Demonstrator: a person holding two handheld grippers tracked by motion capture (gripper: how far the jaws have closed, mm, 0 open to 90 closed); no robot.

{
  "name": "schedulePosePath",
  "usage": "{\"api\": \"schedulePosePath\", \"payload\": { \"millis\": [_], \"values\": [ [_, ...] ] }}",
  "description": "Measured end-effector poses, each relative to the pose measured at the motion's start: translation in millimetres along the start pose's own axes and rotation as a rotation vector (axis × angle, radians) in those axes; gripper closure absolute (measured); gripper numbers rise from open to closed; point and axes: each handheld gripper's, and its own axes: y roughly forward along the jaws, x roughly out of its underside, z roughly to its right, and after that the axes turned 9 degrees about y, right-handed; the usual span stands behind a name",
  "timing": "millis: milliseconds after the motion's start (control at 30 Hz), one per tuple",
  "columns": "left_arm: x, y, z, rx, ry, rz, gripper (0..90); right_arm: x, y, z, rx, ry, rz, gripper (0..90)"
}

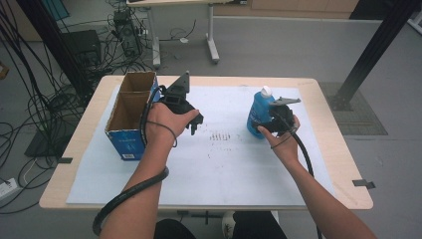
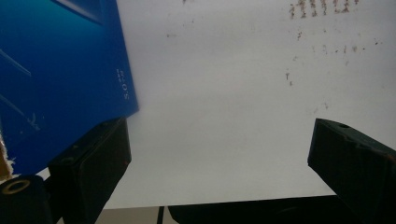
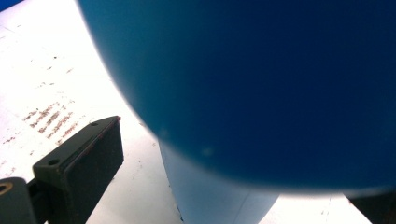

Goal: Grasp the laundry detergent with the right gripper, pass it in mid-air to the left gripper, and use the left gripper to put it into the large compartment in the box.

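A blue bottle (image 1: 259, 115) with a white cap is seen standing upright on the white sheet (image 1: 224, 164) that covers the wooden table (image 1: 338, 159), toward the right side of the sheet. The right gripper (image 1: 271, 124) is held against the bottle's right side by the person's right hand (image 1: 284, 142). In the right gripper view the bottle (image 3: 261, 88) looms very close between the jaws: one jaw is seen at the lower left with a gap of white sheet between it and the bottle, and the other is barely seen at the lower right corner. The jaws are spread around the bottle; whether either one touches it cannot be told.

The left gripper (image 1: 195, 125) is held by the left hand (image 1: 166, 119) above the sheet, just beside an open cardboard box (image 1: 130, 113) with a blue side that stands at the left edge of the sheet. In the left gripper view the jaws are spread wide with nothing between them, the box's blue side (image 2: 60, 79) is seen just behind the left jaw, and the sheet (image 2: 219, 116) lies below with a patch of small dark marks (image 2: 322, 8) at the top right.
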Motion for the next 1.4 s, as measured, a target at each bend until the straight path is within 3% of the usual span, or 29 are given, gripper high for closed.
{"api": "schedulePosePath", "payload": {
  "millis": [1400],
  "values": [
    [-1.2,-1.8,1.3,-0.003,-0.001,0.000,6.3,3.9,2.0,2.7,0.014,-0.005,0.034,1.9]
  ]
}}
